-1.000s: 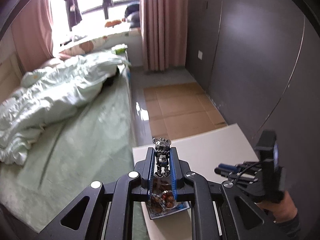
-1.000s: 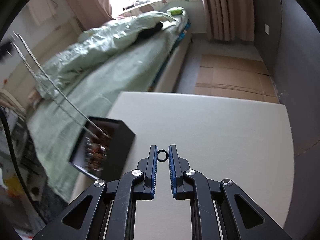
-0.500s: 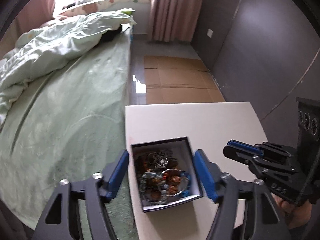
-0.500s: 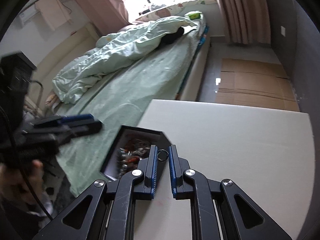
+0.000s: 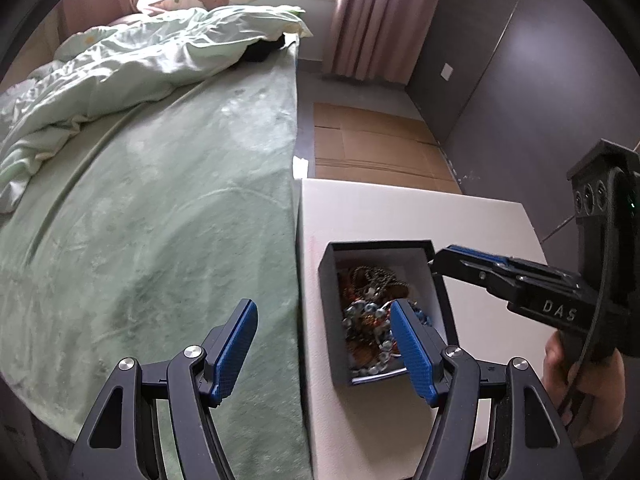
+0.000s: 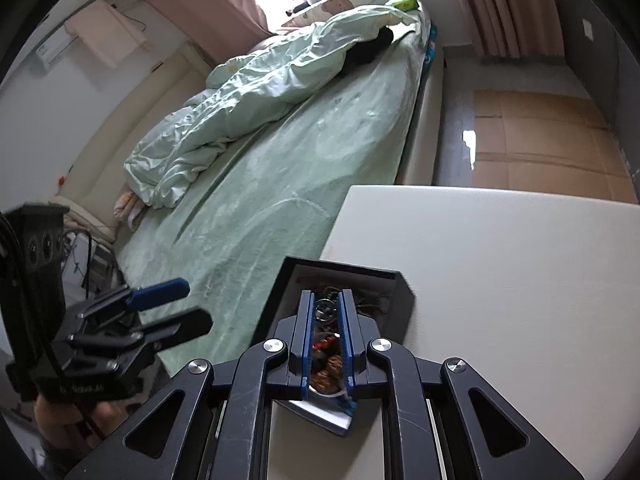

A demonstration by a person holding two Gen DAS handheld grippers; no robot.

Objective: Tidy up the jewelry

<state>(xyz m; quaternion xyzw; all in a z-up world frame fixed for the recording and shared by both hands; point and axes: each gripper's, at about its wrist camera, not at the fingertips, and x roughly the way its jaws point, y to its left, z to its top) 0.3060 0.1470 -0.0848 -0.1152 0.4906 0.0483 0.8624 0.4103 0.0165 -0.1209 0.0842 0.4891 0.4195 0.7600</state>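
Observation:
A black jewelry box (image 5: 328, 276) with a white lining stands at the left edge of the white table (image 5: 400, 212). It holds a tangle of chains and beaded bracelets (image 5: 370, 320). My left gripper (image 5: 324, 320) is open and empty, low beside the box, its right finger over the box. My right gripper (image 6: 325, 306) is shut on a small metal ring (image 6: 325, 311) and hovers over the box (image 6: 402, 292). The right gripper also shows in the left wrist view (image 5: 440, 260), at the box's right rim.
A bed with a green sheet (image 5: 160, 220) and a rumpled duvet (image 5: 140, 60) lies right against the table's left side. Flattened cardboard (image 5: 372, 140) covers the floor beyond the table. A dark wall (image 5: 540, 80) runs along the right.
My left gripper let its metal chain fall into the box, opened, and shifted left. My right gripper carried the ring from mid-table to above the box.

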